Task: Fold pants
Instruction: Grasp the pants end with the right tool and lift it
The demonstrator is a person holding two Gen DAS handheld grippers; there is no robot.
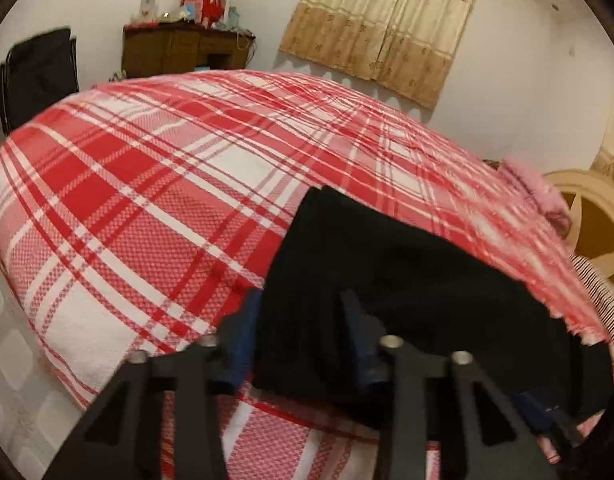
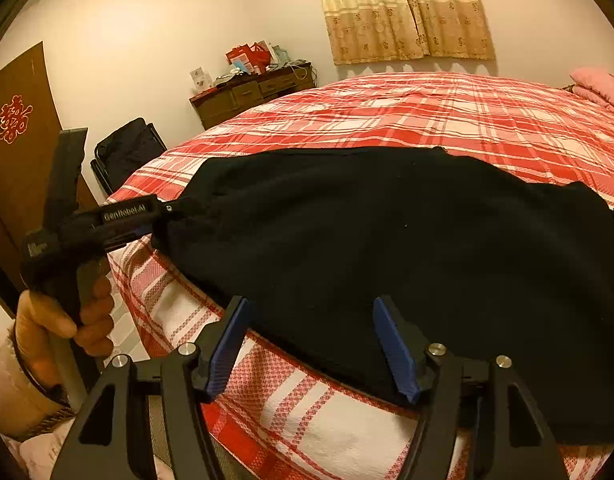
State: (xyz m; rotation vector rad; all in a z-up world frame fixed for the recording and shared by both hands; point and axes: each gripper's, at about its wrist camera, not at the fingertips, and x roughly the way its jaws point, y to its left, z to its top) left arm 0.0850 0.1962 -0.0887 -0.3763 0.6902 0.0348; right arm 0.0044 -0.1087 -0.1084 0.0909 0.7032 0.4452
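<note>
Lying across the near edge of the bed [image 2: 427, 112], 1 pair of black pants [image 2: 387, 240] is the landmark. At its left end, the left gripper [image 2: 175, 210], held by a hand [image 2: 67, 320], is clenched on the fabric. At its near hem, the right gripper [image 2: 311, 344] straddles the cloth, its 2 pads released. Beyond the pants, plaid bedding lies bare.

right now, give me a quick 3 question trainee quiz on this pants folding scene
1. True or false: the black pants lie on a blue striped sheet.
2. Which gripper stands at the pants' left end in the right wrist view? A) left gripper B) right gripper
3. Fill in: the curtain hangs on the wall beyond the ____.

Key: 1 false, the bedspread is red and white plaid. 2 A. 3 bed.
</note>
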